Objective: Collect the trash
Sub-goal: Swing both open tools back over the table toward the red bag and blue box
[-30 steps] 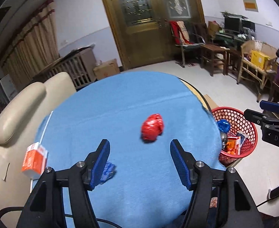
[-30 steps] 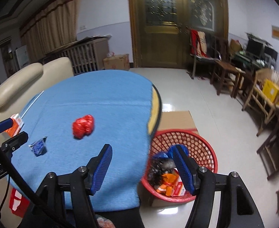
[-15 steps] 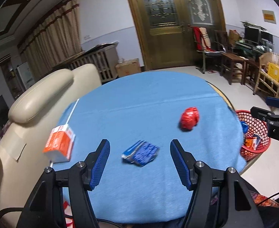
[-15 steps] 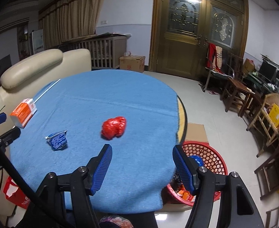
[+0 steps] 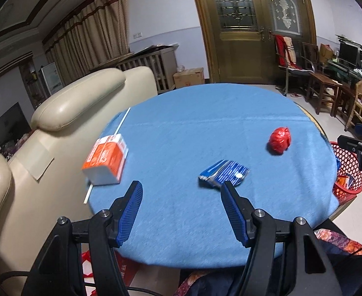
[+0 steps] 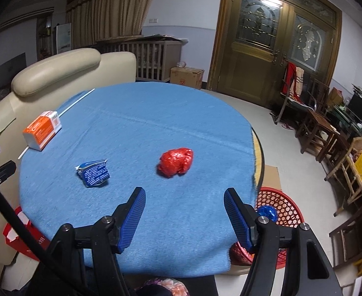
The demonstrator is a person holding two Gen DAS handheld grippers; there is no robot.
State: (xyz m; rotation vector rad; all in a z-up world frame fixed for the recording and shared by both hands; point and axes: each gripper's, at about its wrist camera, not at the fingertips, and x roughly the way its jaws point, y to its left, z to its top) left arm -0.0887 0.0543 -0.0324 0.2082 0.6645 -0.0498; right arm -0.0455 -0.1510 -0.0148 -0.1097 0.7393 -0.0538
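Observation:
Three pieces of trash lie on the round blue table: an orange and white carton at the left, a flat blue wrapper in the middle, and a crumpled red ball to the right. The same carton, wrapper and red ball show in the right wrist view. My left gripper is open and empty, just short of the blue wrapper. My right gripper is open and empty, short of the red ball. A red mesh basket with trash stands on the floor right of the table.
A white straw lies under the carton at the table's left edge. A cream sofa stands close against the table's left side. A red bag sits on the floor below. Wooden chairs and clutter line the right wall.
Both grippers have swung left and drawn back from the basket side. The carton and blue wrapper have come fully into the left view; the red ball now sits before the right gripper.

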